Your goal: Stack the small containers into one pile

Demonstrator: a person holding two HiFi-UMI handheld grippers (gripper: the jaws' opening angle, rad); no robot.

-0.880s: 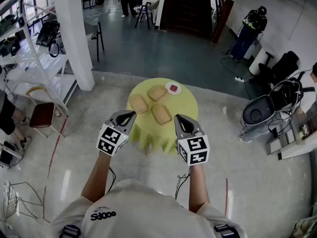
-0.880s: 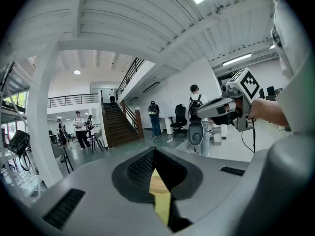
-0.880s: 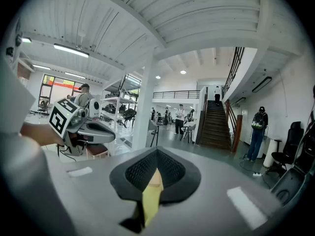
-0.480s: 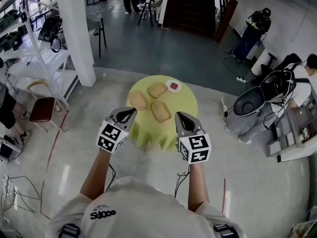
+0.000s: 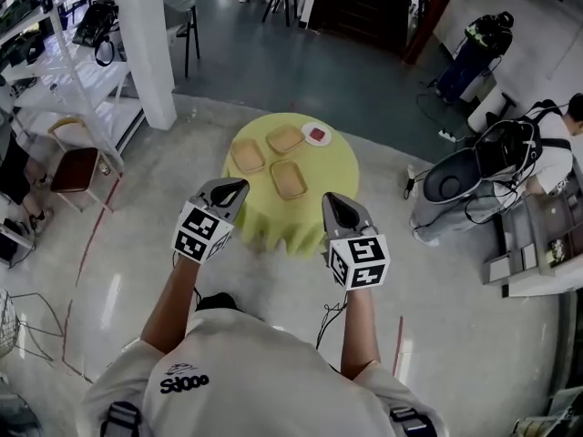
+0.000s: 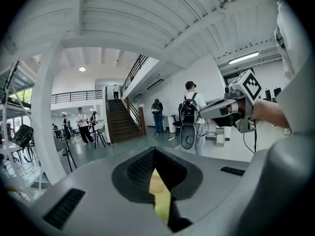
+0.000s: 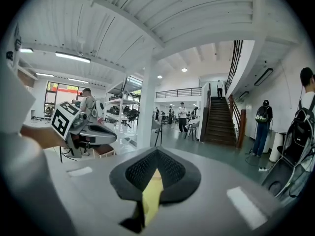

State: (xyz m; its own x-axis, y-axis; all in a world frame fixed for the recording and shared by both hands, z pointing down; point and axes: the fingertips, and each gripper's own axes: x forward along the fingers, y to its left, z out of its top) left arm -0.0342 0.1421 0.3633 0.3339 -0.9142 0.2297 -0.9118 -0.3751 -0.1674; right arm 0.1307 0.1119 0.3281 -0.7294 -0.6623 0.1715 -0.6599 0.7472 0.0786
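Yellow-green cloth (image 5: 301, 217) drapes a small round tabletop (image 5: 342, 176) standing on a pale, glossy floor (image 5: 455, 317), seen from above over the shoulders of a person in a white shirt (image 5: 246, 371). Three shallow tan containers lie separately on the cloth, none stacked. One container (image 5: 248, 156) is at the tabletop's 9 o'clock, another (image 5: 285, 138) at 12 o'clock, and the third (image 5: 289, 179) just toward 6 o'clock from the centre. They sit near one another without touching. A small white dish (image 5: 317, 134) with something red in it rests at 1 o'clock, close to the rim.

Both arms reach forward with the tools held short of the table, over the floor at its 6 o'clock side. The left tongs (image 5: 232, 188) hang near the cloth's 7 o'clock edge and the right tongs (image 5: 335, 209) near its 5 o'clock edge, well apart from each other and from the containers. In the two gripper views each pair of tongs is closed, tips meeting with nothing between them; only a sliver of the yellow cloth shows through the gap behind the tips. A marker cube (image 5: 202, 233) rides on the left tool and another (image 5: 357, 260) on the right.

A white pillar (image 5: 150, 44) rises at the scene's 10 o'clock.
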